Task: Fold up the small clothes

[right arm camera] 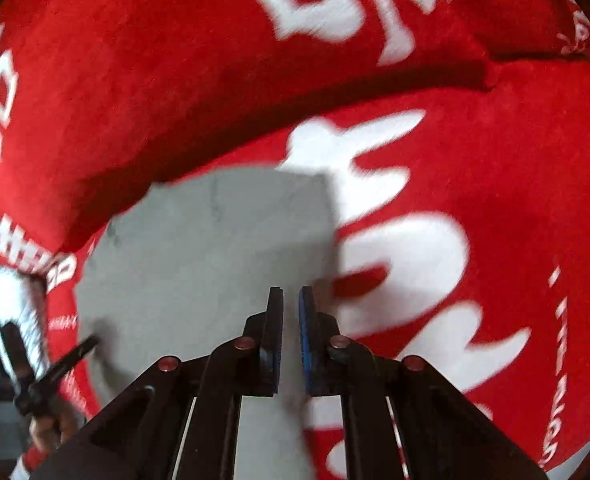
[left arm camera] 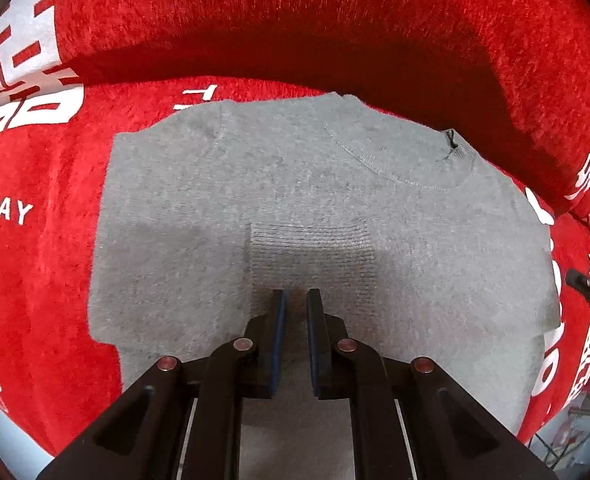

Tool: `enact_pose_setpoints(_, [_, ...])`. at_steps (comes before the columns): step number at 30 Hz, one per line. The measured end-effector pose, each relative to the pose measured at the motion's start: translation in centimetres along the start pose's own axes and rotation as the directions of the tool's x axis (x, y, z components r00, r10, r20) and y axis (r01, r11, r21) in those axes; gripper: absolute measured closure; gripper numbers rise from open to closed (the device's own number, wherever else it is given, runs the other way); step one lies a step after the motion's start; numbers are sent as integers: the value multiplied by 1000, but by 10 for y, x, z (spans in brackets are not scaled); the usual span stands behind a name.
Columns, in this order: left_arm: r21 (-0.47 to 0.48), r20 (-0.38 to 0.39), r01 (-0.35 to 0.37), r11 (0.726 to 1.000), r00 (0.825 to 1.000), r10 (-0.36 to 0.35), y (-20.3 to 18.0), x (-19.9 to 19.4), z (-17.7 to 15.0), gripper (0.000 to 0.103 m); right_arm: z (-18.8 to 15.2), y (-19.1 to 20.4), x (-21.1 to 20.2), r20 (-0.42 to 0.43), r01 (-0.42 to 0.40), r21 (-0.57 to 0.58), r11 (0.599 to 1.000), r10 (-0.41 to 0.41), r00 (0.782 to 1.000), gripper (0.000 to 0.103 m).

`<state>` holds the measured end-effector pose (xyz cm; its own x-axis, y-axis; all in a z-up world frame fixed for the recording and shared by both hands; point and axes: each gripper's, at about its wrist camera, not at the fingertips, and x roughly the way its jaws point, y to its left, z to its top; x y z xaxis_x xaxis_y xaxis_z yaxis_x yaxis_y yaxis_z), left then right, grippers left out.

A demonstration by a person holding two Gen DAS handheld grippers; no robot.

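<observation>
two grippers hover slightly parted, empty, over a grey sweater [left arm camera: 315, 208] flat on the red blanket [left arm camera: 55, 248]: left gripper [left arm camera: 295, 296] shows its collar and folded sleeve, right gripper [right arm camera: 291, 292] only a blurred edge.

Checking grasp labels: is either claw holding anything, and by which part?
Nothing is held. The left claw and right claw hover slightly open over the gray sweater, gripping no cloth.
</observation>
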<state>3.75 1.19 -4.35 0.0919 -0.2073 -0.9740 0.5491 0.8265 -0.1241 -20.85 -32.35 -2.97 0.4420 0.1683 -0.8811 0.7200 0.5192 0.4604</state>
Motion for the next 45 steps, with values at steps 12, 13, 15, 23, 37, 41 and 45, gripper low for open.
enact_pose_setpoints(12, [-10,-30,-51,999,998,51,23,4,-7,91,-28,-8,19,-41,146,-19,989,-147,988,91])
enact_pose_setpoints(13, [-11,-28,-55,998,998,54,24,2,-7,91,-29,-8,16,-38,143,-8,990,-144,989,91])
enact_pose_setpoints(15, [-11,-24,-60,998,998,60,25,-1,-8,91,-30,-13,2,-24,131,1,991,-131,991,91])
enact_pose_setpoints(23, [-13,-51,-53,998,997,53,17,-10,-16,91,-46,23,-5,-24,74,-10,997,-74,997,91])
enact_pose_setpoints(37, [-12,-75,-141,990,987,140,8,-16,-39,38,-63,48,7,-70,21,-16,1000,-22,997,60])
enact_pose_setpoints(41, [15,-12,-200,980,980,201,3,-28,-45,0,-64,55,5,-48,13,-43,999,-15,999,35])
enact_pose_setpoints(45, [16,-23,-209,978,978,210,1,-27,-48,0,-64,58,5,-13,22,-60,998,-23,1000,18])
